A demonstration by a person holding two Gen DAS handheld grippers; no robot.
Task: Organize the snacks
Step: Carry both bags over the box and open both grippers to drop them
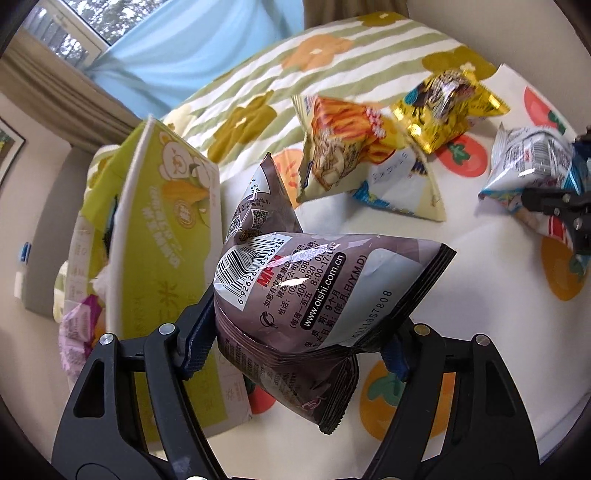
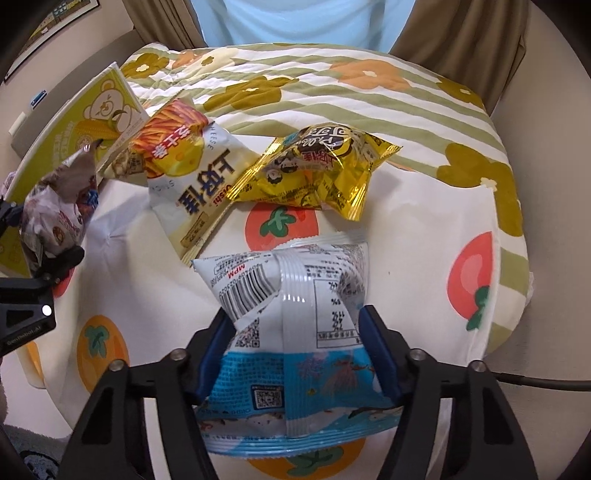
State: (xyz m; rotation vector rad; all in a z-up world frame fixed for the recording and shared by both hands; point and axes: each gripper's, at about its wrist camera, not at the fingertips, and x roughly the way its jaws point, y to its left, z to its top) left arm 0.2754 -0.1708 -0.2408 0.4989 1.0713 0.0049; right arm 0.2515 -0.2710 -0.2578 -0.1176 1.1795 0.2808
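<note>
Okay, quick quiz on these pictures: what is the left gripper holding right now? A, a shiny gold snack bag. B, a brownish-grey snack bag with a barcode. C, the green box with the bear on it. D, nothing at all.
B: in the left wrist view the left gripper has its blue pads pressed on the brownish-grey snack bag, barcode up, while the gold bag lies on the bed and the green box stands beside it.

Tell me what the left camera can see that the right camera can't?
Only the left wrist view shows the window and the brown bag's barcode, with the left gripper shut on the brown snack bag. Only the right wrist view shows the cable. Both show the green box, yellow packet and white-blue snack bag, which the right gripper holds.
</note>
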